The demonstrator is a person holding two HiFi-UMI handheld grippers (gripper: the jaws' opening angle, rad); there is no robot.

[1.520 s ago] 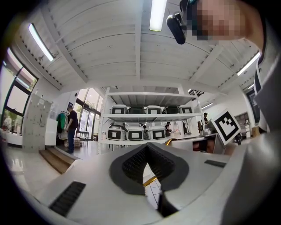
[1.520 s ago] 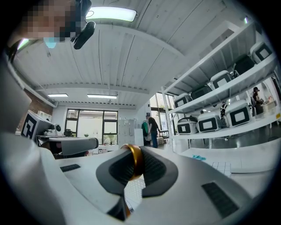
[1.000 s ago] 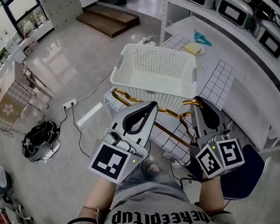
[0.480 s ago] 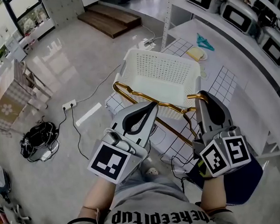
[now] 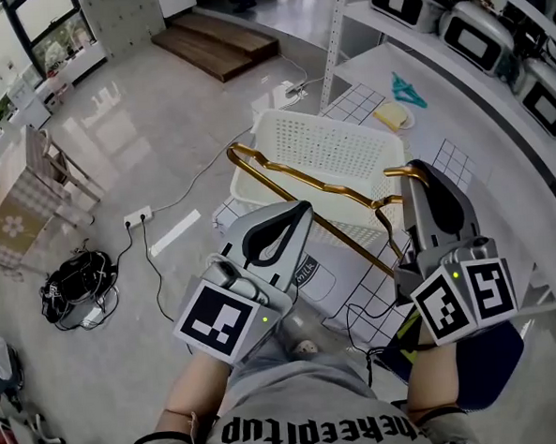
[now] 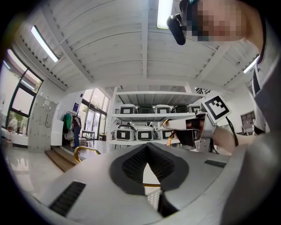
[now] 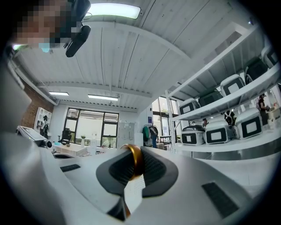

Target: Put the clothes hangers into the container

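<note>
A gold metal hanger (image 5: 304, 182) hangs in the air across the near rim of the white perforated basket (image 5: 334, 145). My right gripper (image 5: 416, 172) is shut on its hook end; in the right gripper view the gold rod (image 7: 135, 159) sits pinched between the dark pads. My left gripper (image 5: 303, 208) is just left of the hanger's lower bar, its tips touching. In the left gripper view the left gripper (image 6: 147, 147) pinches nothing, and a gold bar (image 6: 151, 185) shows past the gap below the tips.
The basket stands on a white gridded surface (image 5: 448, 164) below a shelf of white appliances (image 5: 473, 35). A teal hanger (image 5: 403, 91) and a yellow item (image 5: 391, 116) lie behind the basket. Cables, a power strip (image 5: 139, 215) and a black bundle (image 5: 70, 281) lie on the floor at left.
The right gripper has risen and moved forward with the hanger, so the hanger now crosses over the basket instead of lying in front of it. The left gripper advanced alongside, still shut.
</note>
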